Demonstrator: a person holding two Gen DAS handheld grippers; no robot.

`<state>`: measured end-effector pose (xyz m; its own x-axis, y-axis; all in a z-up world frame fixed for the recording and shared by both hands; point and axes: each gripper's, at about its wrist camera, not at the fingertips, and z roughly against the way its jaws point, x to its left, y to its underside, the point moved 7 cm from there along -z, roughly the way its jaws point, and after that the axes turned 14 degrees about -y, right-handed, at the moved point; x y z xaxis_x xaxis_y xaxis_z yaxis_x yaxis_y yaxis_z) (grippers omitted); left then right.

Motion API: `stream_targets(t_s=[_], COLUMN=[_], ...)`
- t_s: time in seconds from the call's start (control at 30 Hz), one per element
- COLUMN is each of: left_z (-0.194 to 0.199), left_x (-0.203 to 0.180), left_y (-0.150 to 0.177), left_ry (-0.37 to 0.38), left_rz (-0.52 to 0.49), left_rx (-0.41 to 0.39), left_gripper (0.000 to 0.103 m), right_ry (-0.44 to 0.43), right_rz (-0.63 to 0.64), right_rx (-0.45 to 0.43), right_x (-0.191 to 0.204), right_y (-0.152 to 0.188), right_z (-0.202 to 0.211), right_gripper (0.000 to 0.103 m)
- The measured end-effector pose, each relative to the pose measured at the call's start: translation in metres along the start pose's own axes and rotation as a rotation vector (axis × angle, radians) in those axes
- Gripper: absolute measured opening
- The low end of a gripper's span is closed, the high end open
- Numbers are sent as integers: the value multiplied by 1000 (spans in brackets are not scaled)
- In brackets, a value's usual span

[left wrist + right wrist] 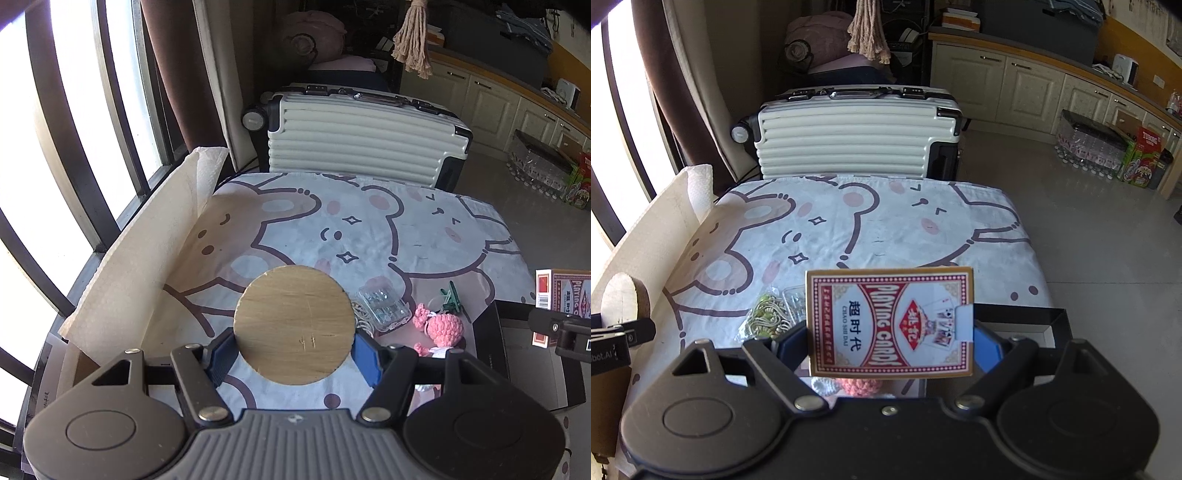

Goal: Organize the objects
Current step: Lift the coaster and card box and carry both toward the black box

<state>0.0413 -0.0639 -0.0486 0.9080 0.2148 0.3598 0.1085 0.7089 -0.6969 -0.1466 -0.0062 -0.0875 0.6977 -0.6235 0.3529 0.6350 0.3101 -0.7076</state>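
Note:
My left gripper (294, 350) is shut on a round wooden disc (294, 325), held flat between its blue pads above the cartoon-bear cloth (369, 229). My right gripper (891, 341) is shut on a red playing-card box (890, 321), held by its short ends above the table. That box (561, 295) also shows at the right edge of the left wrist view, and the disc (625, 297) at the left edge of the right wrist view. On the cloth lie a clear plastic case (384, 304), a pink crochet doll (441, 326), a green clip (451, 297) and a coiled beaded chain (766, 317).
A black tray (1023, 315) sits at the table's right front corner. A cream cloth bag (147, 258) stands along the left edge by the window. A white suitcase (362, 136) stands behind the table. Tiled floor and cabinets lie to the right.

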Motion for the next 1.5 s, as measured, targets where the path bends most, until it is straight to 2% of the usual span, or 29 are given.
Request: stream_targets(t_s=[0.4, 1.0, 1.5], left_z=[3, 19, 41], left_x=[-40, -131, -210], left_y=[-2, -2, 7], left_ry=[69, 199, 313], left_rz=[-38, -126, -203], left_rx=[-4, -24, -43], left_gripper=[67, 67, 67], right_ry=[44, 133, 221], right_rz=[-21, -112, -192], right_rx=[-5, -41, -43], right_x=[-36, -119, -192], right_y=[4, 11, 34], right_z=[9, 41, 70], right_gripper=[89, 89, 89])
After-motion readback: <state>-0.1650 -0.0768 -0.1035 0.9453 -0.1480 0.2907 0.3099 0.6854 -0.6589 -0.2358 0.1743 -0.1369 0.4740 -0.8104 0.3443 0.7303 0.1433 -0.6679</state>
